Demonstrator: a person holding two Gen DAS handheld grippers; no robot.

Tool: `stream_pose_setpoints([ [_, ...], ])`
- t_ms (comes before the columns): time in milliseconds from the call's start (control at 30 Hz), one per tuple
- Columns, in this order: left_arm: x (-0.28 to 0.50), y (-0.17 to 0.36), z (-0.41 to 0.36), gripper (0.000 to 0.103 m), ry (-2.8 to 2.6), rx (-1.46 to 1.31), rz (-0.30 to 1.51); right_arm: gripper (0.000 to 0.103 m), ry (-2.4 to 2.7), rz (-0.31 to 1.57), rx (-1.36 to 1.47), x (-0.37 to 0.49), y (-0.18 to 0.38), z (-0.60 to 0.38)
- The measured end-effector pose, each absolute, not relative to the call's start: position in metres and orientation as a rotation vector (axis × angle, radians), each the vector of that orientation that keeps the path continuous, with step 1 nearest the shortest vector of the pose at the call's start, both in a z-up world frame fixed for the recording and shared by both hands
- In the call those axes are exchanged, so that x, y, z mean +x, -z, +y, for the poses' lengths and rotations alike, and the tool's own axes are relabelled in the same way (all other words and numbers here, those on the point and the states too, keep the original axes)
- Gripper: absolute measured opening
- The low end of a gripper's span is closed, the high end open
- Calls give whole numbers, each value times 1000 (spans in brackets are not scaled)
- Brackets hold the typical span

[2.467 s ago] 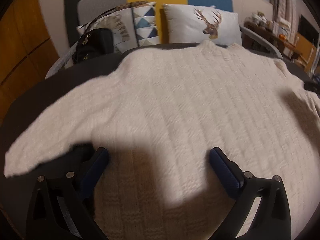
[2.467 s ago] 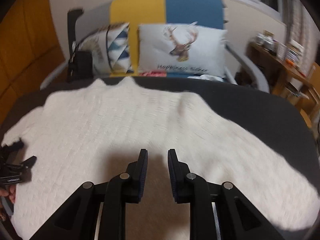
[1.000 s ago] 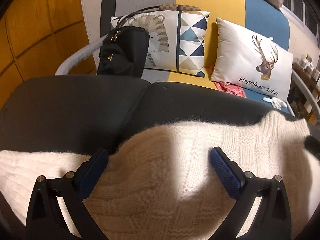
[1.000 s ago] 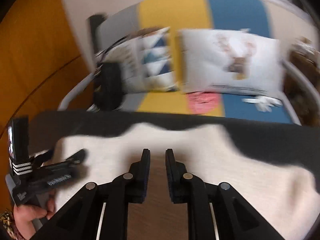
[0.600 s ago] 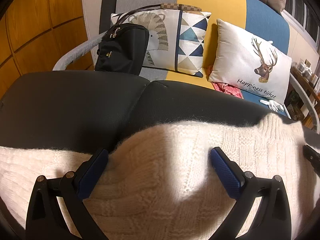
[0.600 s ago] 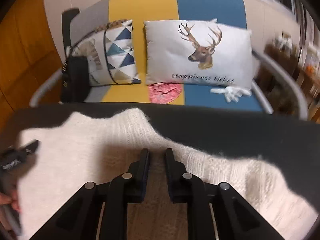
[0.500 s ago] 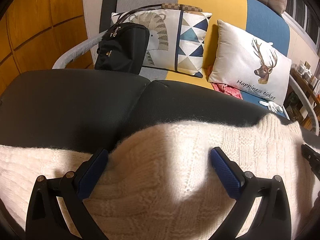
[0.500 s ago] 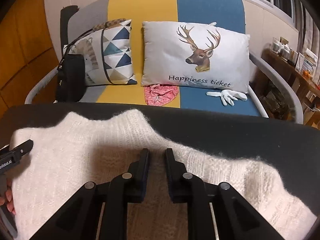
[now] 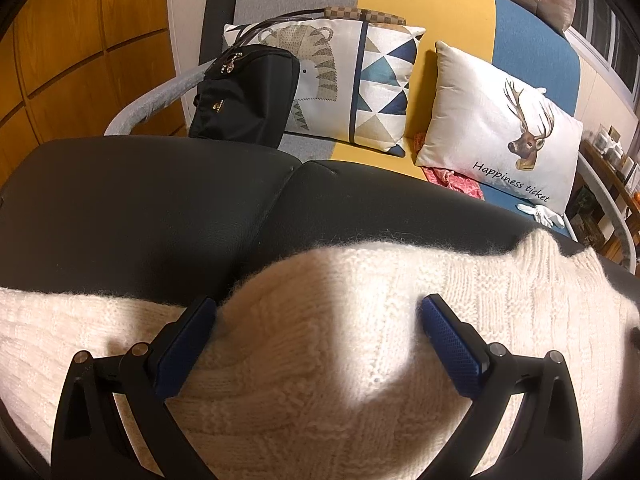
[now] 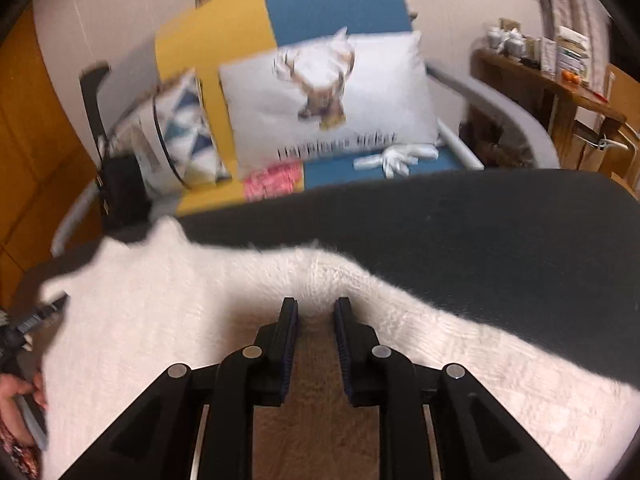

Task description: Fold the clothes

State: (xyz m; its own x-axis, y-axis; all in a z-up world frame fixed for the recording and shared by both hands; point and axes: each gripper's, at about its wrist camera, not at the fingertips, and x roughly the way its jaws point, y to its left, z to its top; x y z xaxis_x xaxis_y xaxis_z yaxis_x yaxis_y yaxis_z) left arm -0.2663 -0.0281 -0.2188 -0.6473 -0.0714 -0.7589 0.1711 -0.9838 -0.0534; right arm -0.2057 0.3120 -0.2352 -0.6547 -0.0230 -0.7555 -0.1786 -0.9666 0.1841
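Over the cream sweater, left gripper fingers spread, right gripper narrowly parted.

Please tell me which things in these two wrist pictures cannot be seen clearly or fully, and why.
- Sweater: left wrist view, lower part cut by the frame edge and the left gripper.
- Deer pillow lettering: right wrist view, motion blur.
- Right gripper: whether its narrow fingers pinch knit, unclear.
- Shelf items: too small.
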Motion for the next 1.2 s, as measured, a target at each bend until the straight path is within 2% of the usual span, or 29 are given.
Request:
stream_pose_setpoints([
  [100,-267,219,-28,103,2729,1249,182,16,-2711,261,-1250,-218,237,311],
  [200,-266,220,-27,103,2727,1245,184,17,-2716,279,-1231,-216,240,314],
  [300,-267,220,-28,103,2726,1251,192,19,-2727,397,-1277,-205,229,324],
  [333,-268,220,-27,103,2725,1252,191,19,-2730,449,-1218,-187,220,330],
  [500,-270,217,-25,103,2708,1292,176,20,-2642,445,-1044,-92,194,351],
  [633,-247,198,-16,103,2779,1298,175,20,-2473,446,-1067,-9,202,372],
  [700,-223,185,-9,103,2856,1246,226,20,-2412,424,-1068,15,207,386],
  [800,-184,178,9,103,2941,1309,270,20,-2338,484,-1125,32,220,413],
  [867,-160,185,25,103,2965,1368,182,20,-2321,494,-1160,38,228,423],
  [967,-134,198,44,103,2964,1415,22,20,-2328,354,-1182,32,228,424],
  [1200,-133,207,54,103,2893,1433,-86,21,-2256,362,-1175,18,222,441],
])
